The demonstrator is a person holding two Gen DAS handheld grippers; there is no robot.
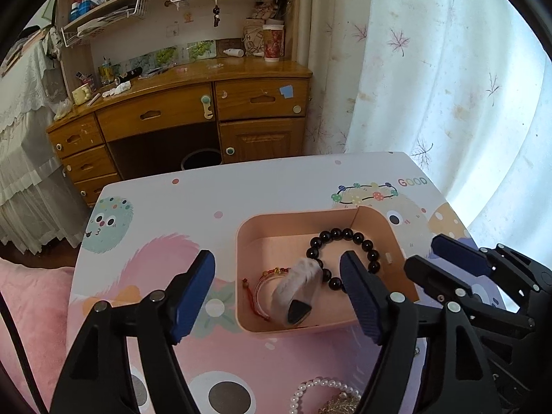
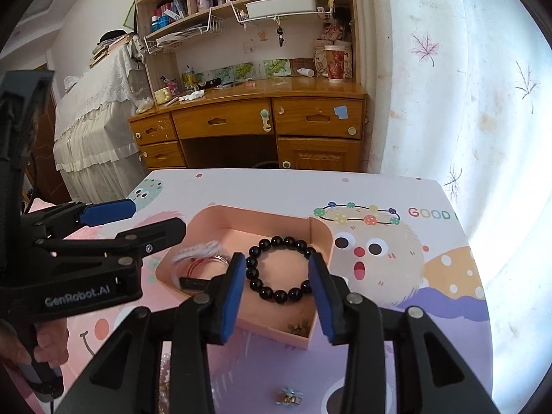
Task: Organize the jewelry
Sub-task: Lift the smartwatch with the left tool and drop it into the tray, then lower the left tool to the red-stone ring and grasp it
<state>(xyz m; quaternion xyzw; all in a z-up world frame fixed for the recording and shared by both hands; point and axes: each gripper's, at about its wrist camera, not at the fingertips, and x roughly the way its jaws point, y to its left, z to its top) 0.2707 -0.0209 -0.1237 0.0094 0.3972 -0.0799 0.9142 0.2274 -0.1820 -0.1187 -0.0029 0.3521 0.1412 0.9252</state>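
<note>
Each fisheye camera sits behind its tool, facing forward and steeply down, close to the tabletop. The left view looks from the pink tray's left; the right view from its right. Both share the tray, tabletop and wooden desk.

The desk has a pale top printed with cartoon monsters, coloured dots and the word "GOOD" near its far right corner. A pink box with rounded corners and an inner divider stands directly on it, right of the middle, with its near wall toward the camera. Nearer than the box, at the bottom edge of the left wrist view, a white pearl strand lies on the desk beside something gold that is partly hidden, and the right wrist view shows a small blue-and-gold trinket lying alone on the print, apart from the box.
</note>
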